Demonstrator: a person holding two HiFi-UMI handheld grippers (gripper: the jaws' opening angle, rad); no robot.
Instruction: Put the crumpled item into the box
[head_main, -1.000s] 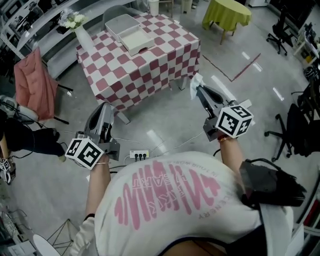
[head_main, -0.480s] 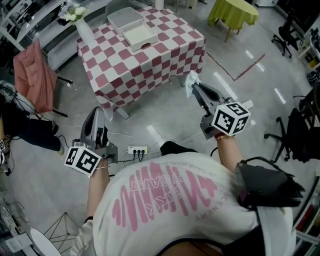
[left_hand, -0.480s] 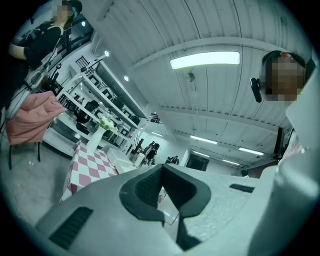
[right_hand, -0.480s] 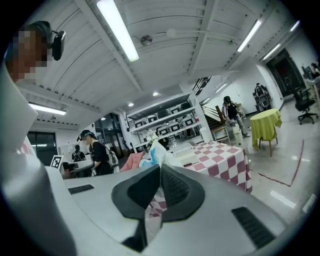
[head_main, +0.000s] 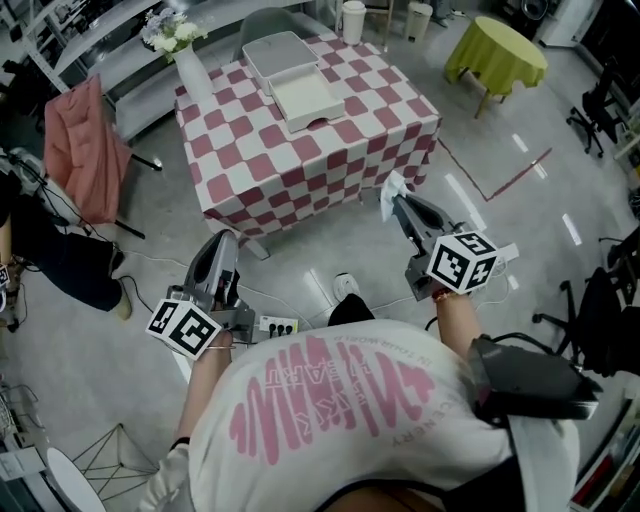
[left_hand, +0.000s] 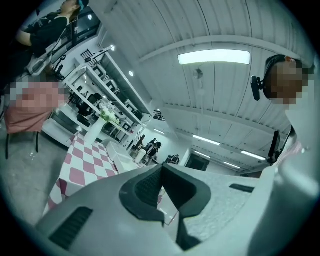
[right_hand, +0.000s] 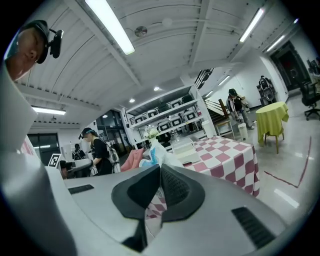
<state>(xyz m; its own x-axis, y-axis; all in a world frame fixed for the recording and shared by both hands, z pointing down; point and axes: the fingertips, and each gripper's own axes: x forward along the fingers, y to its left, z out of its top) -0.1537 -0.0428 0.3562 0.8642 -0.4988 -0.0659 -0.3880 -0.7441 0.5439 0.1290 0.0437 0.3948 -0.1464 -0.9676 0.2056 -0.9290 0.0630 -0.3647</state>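
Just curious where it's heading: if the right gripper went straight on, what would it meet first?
Probably the table, near its front edge, though depth is unclear. Only floor lies between it and the right gripper, shut on the crumpled item.

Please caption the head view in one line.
Right gripper holds the crumpled item near the checkered table bearing the box.

White-and-blue crumpled item (head_main: 391, 187), scrunched, pinched at the tips of the right gripper (head_main: 400, 203), in the air just off the checkered table (head_main: 330, 160). White box (head_main: 308, 102) is shallow, open and rectangular, lying flat on that table, well apart from the item.
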